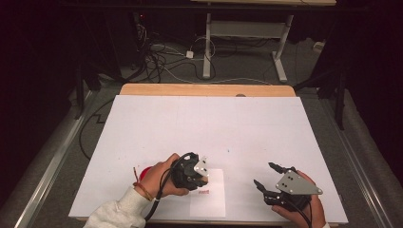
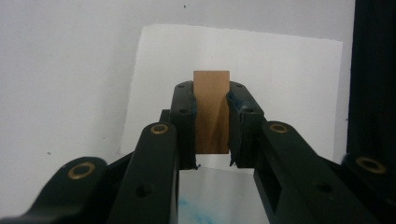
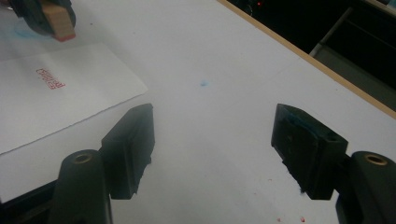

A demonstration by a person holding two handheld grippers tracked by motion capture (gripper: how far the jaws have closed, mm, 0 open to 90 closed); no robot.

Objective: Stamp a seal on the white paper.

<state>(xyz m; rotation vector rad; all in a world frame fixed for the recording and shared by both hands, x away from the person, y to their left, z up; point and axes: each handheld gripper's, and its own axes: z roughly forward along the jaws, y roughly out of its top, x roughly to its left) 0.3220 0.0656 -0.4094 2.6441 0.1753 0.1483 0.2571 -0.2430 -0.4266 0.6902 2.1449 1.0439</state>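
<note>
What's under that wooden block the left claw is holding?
Below the wooden stamp in the left gripper lies a white sheet of paper bearing a red print. The stamp's underside is mostly hidden.

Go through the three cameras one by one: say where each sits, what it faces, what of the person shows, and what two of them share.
High view: fixed above the person's side, looking forward and down on the white board; both forearms, left claw and right claw show.
Left gripper view: rides the left claw, facing the paper sheet; its jaws clamp a wooden stamp.
Right gripper view: rides the right claw, looking across the board; its jaws stand apart.
Shared: the right gripper view and high view both show the red print on the sheet.
</note>
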